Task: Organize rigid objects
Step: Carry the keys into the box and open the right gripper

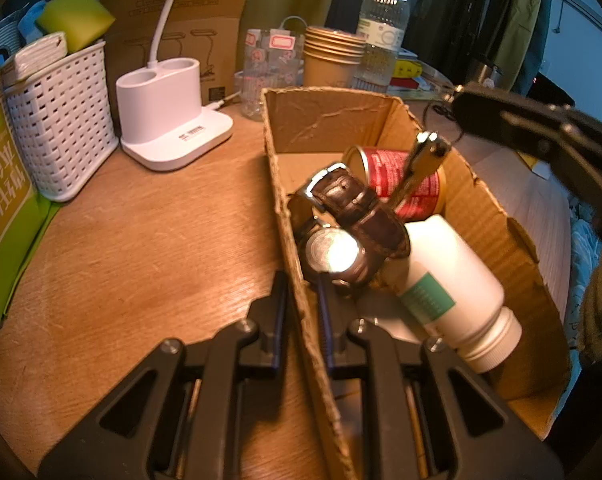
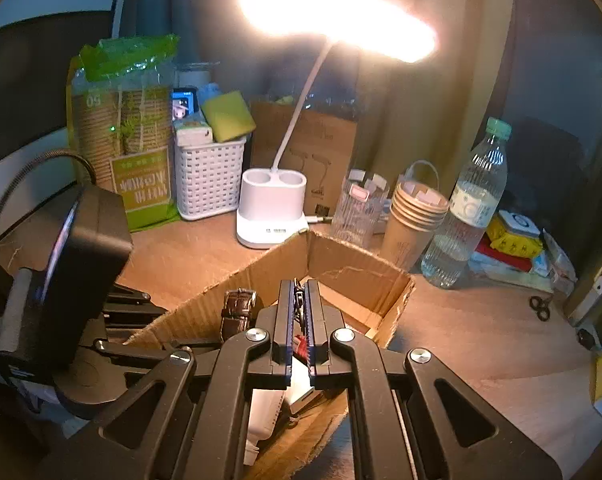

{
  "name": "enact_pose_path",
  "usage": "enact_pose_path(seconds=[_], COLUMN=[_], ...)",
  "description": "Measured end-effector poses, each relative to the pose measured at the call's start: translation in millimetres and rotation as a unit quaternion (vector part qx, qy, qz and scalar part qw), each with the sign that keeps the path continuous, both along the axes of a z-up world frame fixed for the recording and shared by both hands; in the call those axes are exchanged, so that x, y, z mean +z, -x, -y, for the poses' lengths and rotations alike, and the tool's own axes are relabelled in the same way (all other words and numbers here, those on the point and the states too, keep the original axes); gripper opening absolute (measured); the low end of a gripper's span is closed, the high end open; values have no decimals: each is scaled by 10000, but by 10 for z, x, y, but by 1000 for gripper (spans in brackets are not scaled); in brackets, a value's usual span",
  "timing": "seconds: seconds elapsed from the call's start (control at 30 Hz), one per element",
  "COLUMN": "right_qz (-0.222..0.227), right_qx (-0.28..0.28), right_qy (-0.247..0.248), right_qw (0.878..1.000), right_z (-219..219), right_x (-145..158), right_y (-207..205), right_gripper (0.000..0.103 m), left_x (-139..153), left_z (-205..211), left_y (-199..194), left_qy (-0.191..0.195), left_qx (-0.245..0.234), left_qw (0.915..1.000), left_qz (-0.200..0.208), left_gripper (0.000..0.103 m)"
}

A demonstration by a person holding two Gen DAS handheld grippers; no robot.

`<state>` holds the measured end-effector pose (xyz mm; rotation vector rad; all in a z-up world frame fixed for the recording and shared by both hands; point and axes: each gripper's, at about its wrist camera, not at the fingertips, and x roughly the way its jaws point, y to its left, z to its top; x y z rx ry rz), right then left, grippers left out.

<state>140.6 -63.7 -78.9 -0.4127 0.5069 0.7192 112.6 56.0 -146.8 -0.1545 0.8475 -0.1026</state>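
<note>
1. Three things already lie in the box (image 1: 481, 216): a watch (image 1: 341, 236), a red can (image 1: 401, 176) behind it, a white bottle (image 1: 445, 288) to the right.
2. My left gripper (image 1: 301, 312) is nearly shut, pinching the box's near wall, one finger outside and one inside; I judge it is steadying the box.
3. My right gripper (image 2: 300, 320) is clamped on a key (image 1: 421, 164), which hangs over the box above the can. Letting it go inside looks like the step left for this item.
4. Scissors (image 2: 540, 307) lie on the table right of the box; whether they also belong in it I cannot tell.
5. The wooden table (image 1: 141, 240) carries, left to right, a green pack (image 1: 1, 208), a white basket (image 1: 61, 120), a lit lamp (image 1: 169, 120), a glass (image 1: 269, 68), paper cups (image 1: 329, 56) and a water bottle (image 1: 381, 36).
6. Curtains and hanging clothes stand behind; the room is dim beyond the lamplight.
</note>
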Motion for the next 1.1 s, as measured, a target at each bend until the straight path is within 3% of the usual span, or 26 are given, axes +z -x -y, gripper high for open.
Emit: enact_pose_path(seconds=[0.9,1.0,1.1], right_qz=[-497,-553,-614], right_qx=[-391,-408,-424], right_qy=[183,140,101], right_qw=[9978,9975,9972], right_z=[177,193,207], right_x=[-351,-369,-387], right_y=[-72,-74,-74], right_gripper=[6,8,21], left_x=[-3,-4,-2], left_z=[3,3,3], left_y=[-1,-1,0], left_qy=[-3,-4,-3], left_qx=[0,0,-1], left_qw=[10000,10000,10000], left_qz=[1,2,4], left_gripper=[16,16,16])
